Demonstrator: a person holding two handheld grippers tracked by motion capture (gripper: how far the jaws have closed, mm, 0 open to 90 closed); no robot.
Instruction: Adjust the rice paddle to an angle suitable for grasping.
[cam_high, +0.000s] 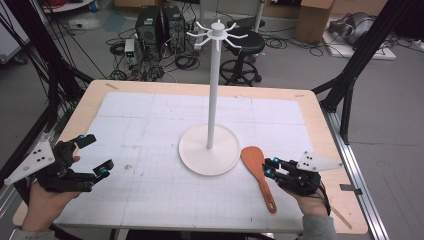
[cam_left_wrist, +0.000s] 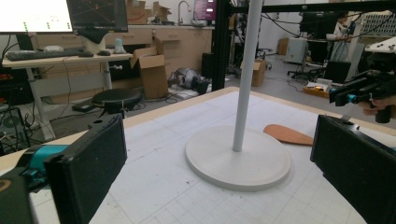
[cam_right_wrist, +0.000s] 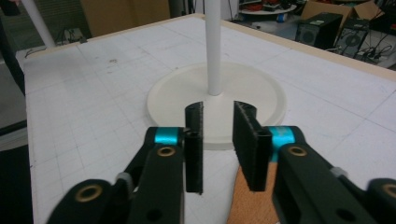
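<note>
Grey floor, black stool, tangled cables, cardboard boxes.

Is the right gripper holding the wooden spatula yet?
No. The right gripper is open, a gap between its jaws, and the wooden spatula lies flat on the table beneath it.

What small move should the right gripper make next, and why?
Probably lower and close on the wooden spatula. The right gripper hovers just over its blade beside the white stand, jaws narrowly apart with nothing between them, so a small descent would let it grip.
</note>
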